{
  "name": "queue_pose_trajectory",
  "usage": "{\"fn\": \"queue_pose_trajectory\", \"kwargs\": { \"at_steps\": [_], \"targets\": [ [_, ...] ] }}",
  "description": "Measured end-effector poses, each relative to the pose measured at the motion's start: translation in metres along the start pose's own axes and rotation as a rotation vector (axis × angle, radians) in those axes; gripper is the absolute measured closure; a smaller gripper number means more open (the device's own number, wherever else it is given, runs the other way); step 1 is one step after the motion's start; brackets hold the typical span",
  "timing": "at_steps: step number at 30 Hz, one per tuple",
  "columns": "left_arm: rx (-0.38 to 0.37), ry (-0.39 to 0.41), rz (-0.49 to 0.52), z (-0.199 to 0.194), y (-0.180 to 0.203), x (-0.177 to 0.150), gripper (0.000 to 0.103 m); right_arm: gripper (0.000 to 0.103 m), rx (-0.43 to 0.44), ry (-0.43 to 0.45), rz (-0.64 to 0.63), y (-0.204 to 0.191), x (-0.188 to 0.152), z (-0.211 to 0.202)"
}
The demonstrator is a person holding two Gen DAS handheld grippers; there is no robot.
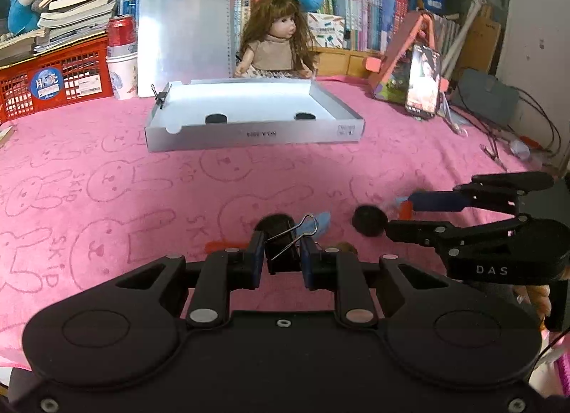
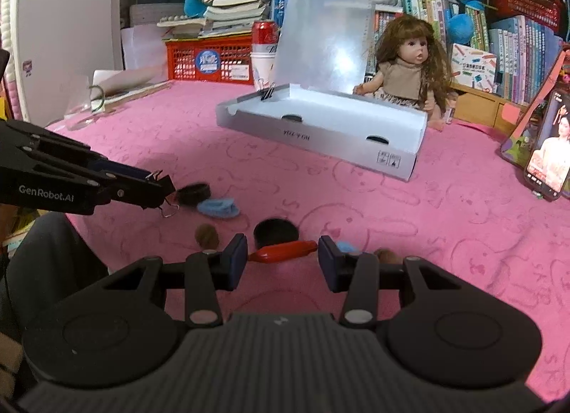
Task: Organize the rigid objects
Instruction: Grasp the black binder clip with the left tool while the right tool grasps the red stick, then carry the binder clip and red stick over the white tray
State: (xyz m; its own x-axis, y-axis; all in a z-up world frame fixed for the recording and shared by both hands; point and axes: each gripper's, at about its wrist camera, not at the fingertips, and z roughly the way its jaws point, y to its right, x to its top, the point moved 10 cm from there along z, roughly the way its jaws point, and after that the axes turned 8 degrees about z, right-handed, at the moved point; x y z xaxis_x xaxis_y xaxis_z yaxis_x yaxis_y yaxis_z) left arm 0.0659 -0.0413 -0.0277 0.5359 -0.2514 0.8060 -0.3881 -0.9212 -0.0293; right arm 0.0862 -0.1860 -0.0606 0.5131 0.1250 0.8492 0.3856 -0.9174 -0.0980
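The left gripper (image 1: pixel 282 252) has its jaws pinched tight on a black binder clip (image 1: pixel 281 251), whose wire handles stick up and out between the blue pads, lifted just clear of the pink cloth (image 1: pixel 142 181). To its right, the right gripper (image 2: pixel 282 261) stands with jaws partly apart, touching nothing. A red object (image 2: pixel 283 251) lies crosswise on the cloth in the gap between the pads, apart from both. Just beyond it sits a round black piece (image 2: pixel 276 231), and a small blue item (image 2: pixel 218 208) lies further left. Farther back on the cloth rests an open white box (image 1: pixel 254 133), with two more dark pieces inside near its front wall. A doll (image 1: pixel 276 39) sits behind the box.
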Motion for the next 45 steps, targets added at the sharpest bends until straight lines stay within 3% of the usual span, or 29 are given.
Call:
{"fn": "queue_pose_trajectory", "kwargs": {
  "at_steps": [10, 19, 32, 45],
  "targets": [
    [0.040, 0.048, -0.013, 0.008, -0.017, 0.043, 0.083, 0.055, -0.069, 0.030, 0.091, 0.021, 0.033, 0.011],
    [0.075, 0.078, -0.049, 0.034, -0.047, 0.105, 0.083, 0.055, -0.129, 0.021, 0.253, 0.062, 0.086, 0.038],
    [0.108, 0.003, -0.119, 0.116, -0.098, 0.170, 0.083, 0.055, -0.142, -0.059, 0.470, 0.110, 0.138, 0.101],
    [0.161, -0.101, -0.143, 0.203, -0.123, 0.178, 0.083, 0.054, -0.199, -0.136, 0.473, 0.125, 0.149, 0.171]
  ]
}}
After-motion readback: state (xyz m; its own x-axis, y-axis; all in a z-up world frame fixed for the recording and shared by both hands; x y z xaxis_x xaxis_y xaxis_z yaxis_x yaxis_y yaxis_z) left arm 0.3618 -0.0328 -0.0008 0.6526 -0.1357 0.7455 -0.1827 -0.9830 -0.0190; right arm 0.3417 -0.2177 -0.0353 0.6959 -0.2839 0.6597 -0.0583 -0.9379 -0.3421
